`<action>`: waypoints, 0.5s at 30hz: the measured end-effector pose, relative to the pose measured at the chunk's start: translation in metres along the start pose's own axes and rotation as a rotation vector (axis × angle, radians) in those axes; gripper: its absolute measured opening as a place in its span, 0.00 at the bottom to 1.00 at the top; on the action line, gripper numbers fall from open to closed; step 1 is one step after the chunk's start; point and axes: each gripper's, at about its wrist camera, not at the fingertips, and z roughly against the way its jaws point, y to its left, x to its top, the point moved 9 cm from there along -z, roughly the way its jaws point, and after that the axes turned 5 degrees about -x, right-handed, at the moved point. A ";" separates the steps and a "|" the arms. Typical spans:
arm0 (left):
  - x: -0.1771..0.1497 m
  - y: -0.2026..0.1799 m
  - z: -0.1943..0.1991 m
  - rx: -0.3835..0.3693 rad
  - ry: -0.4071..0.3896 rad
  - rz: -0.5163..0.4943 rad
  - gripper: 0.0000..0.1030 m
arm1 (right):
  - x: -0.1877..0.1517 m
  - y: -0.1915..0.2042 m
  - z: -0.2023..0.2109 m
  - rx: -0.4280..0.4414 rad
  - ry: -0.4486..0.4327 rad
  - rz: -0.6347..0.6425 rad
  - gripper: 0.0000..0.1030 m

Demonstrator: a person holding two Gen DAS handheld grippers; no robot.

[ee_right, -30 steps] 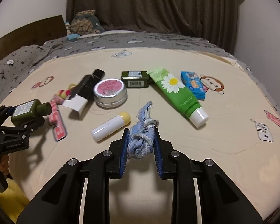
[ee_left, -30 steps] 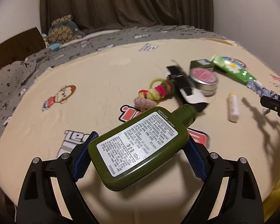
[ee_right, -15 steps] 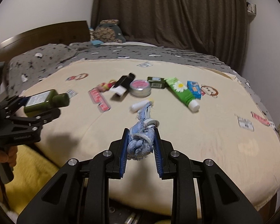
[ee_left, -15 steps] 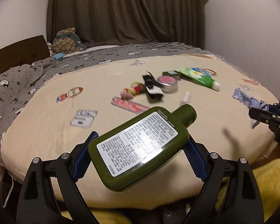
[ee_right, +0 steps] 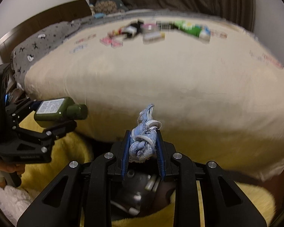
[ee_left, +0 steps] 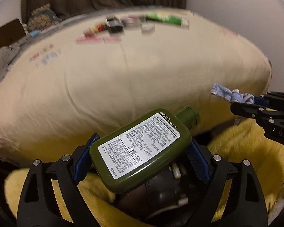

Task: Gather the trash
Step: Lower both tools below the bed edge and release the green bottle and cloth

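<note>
Bottle point(ee_left: 140, 149) and rag point(ee_right: 143, 141) had both come off the bed point(ee_left: 142, 75) since a second earlier. The left tongs point(ee_left: 141, 156) stayed clamped on the green lotion bottle, the right tongs point(ee_right: 143, 150) pinched on the knotted blue rag. Both now hung over a dark bin point(ee_right: 138, 193) on the yellow rug point(ee_left: 242, 147), likely ready for dropping. More clutter remained on the bed.

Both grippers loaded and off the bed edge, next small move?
Probably lower both a little further toward the dark bin and line up over its opening. The left gripper holds the green bottle and the right gripper holds the blue rag, both above it.
</note>
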 end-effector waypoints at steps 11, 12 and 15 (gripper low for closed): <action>-0.057 -0.006 -0.082 -0.049 0.232 0.000 0.82 | -0.060 0.002 -0.081 0.007 0.264 -0.088 0.25; -0.063 -0.007 -0.091 -0.047 0.256 -0.005 0.82 | -0.065 0.000 -0.089 0.001 0.287 -0.095 0.25; -0.079 -0.012 -0.106 -0.073 0.317 -0.012 0.82 | -0.074 -0.001 -0.100 -0.004 0.324 -0.105 0.26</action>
